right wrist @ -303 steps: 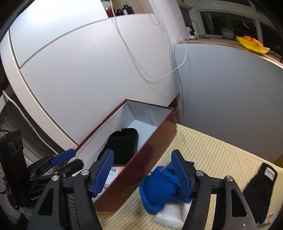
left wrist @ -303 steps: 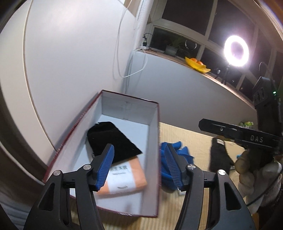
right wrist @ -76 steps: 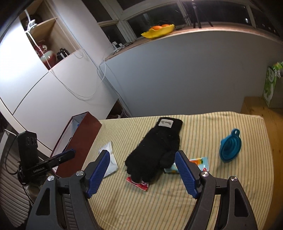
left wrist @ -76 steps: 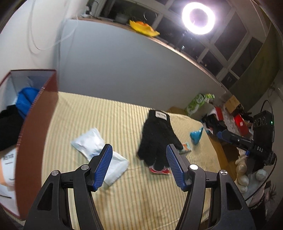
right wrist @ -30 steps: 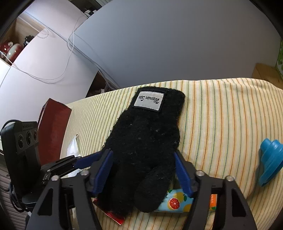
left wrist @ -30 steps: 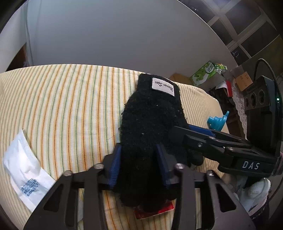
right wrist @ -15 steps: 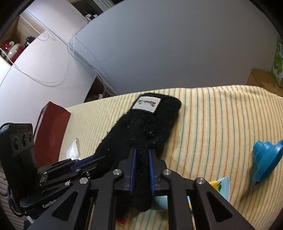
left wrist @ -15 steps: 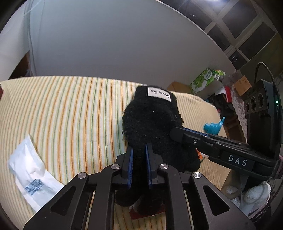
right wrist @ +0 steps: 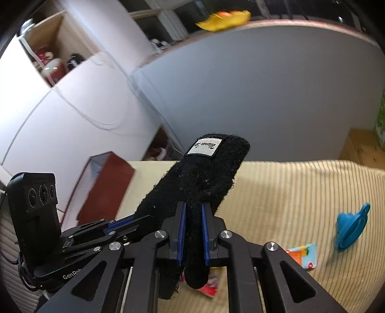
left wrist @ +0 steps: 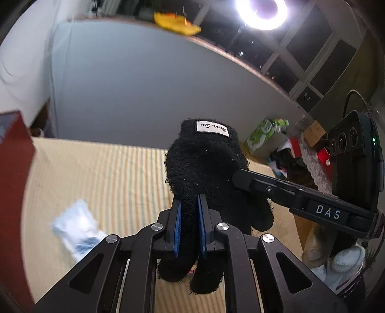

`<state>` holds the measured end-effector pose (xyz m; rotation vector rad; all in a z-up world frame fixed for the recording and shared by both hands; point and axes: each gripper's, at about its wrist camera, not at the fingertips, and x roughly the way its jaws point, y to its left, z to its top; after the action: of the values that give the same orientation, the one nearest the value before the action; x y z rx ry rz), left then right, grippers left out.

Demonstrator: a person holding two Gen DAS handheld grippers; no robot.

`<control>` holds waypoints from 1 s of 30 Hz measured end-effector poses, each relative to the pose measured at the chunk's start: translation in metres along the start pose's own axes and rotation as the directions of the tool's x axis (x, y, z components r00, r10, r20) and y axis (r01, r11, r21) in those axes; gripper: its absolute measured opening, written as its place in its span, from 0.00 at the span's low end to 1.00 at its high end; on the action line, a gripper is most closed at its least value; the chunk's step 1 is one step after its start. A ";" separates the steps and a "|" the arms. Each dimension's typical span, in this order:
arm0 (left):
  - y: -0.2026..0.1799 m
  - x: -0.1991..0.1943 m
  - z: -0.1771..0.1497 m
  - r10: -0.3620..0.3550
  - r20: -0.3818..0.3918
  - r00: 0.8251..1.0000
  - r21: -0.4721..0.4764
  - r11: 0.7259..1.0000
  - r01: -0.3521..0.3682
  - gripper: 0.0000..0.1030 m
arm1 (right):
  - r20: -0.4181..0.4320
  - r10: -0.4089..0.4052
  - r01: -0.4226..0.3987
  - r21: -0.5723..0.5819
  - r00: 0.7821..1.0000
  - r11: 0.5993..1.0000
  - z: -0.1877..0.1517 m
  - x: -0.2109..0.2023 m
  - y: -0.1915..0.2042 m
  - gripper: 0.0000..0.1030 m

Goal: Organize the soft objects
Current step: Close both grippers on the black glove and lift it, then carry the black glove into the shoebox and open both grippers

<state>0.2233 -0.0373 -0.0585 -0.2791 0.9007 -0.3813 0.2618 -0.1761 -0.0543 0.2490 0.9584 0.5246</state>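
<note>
Since a moment ago the glove [left wrist: 204, 166] has risen off the striped cloth [left wrist: 108, 173], pinched at its finger end by both the left gripper [left wrist: 189, 204] and right gripper [right wrist: 192, 207], cuff pointing away. The box [right wrist: 103, 187] lies left, nearer the left gripper.

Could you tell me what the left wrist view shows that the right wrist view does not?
Only the left wrist view shows the white packet, the lit ring light and the green package beyond the table. Only the right wrist view shows the blue funnel, the fruit-print sachet and the wall shelf. Both show the black glove clamped by the left gripper and the right gripper, the red box and the striped cloth.
</note>
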 end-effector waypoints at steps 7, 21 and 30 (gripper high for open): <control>0.023 -0.065 -0.003 0.020 0.101 0.995 -0.015 1.000 -0.019 0.11 | 0.031 0.060 -0.056 -0.100 0.998 0.993 0.002 -0.015 0.068 0.11; 0.109 -0.178 -0.027 0.190 0.228 0.955 -0.112 0.979 -0.168 0.11 | -0.042 0.202 -0.206 -0.246 0.978 0.947 -0.005 0.033 0.214 0.11; 0.171 -0.207 -0.048 0.318 0.217 0.923 -0.188 0.941 -0.280 0.11 | -0.152 0.218 -0.255 -0.303 0.964 0.918 -0.017 0.102 0.286 0.11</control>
<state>0.1032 0.2022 -0.0074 -0.3164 0.7147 0.0102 0.2045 0.1200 -0.0144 0.0403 0.9431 0.9177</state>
